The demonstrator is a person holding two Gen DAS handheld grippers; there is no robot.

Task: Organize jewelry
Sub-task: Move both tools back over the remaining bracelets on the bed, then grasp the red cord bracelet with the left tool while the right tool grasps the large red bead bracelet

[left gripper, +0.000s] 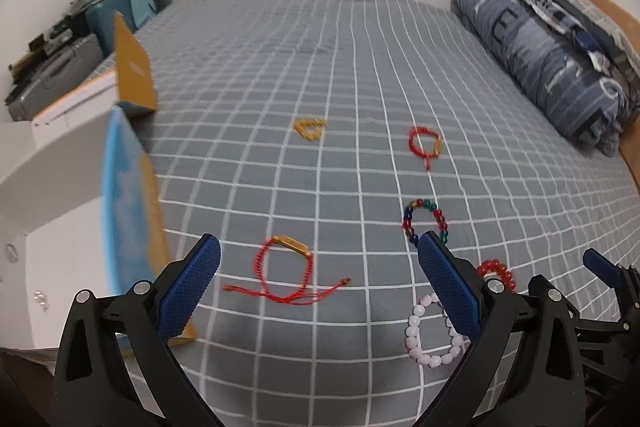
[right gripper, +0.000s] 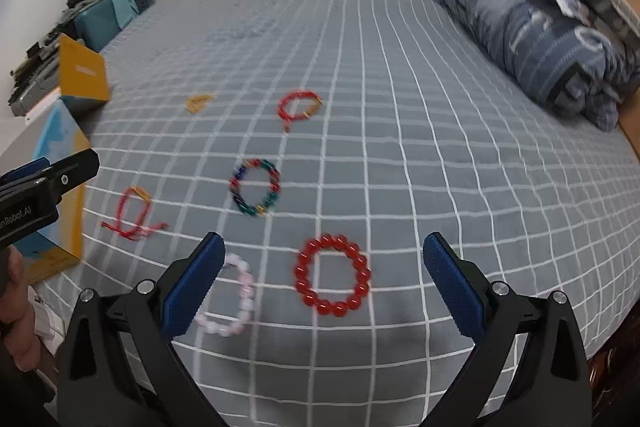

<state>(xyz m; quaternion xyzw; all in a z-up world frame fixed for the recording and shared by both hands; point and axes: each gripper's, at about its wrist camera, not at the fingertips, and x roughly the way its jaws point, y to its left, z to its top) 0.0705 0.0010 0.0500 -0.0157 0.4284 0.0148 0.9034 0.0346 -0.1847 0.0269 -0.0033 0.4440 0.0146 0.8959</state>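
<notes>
Several bracelets lie on the grey checked bed. A red cord bracelet with a gold bar lies between my left gripper's open fingers, just ahead. A red bead bracelet lies between my right gripper's open fingers. A pink-white bead bracelet sits between the two. A multicoloured bead bracelet, a second red cord bracelet and a small gold piece lie farther off. Both grippers are empty.
An open box with a blue and yellow lid stands at the bed's left edge, with a yellow flap behind. A folded blue quilt lies far right. Clutter sits on a side surface at left.
</notes>
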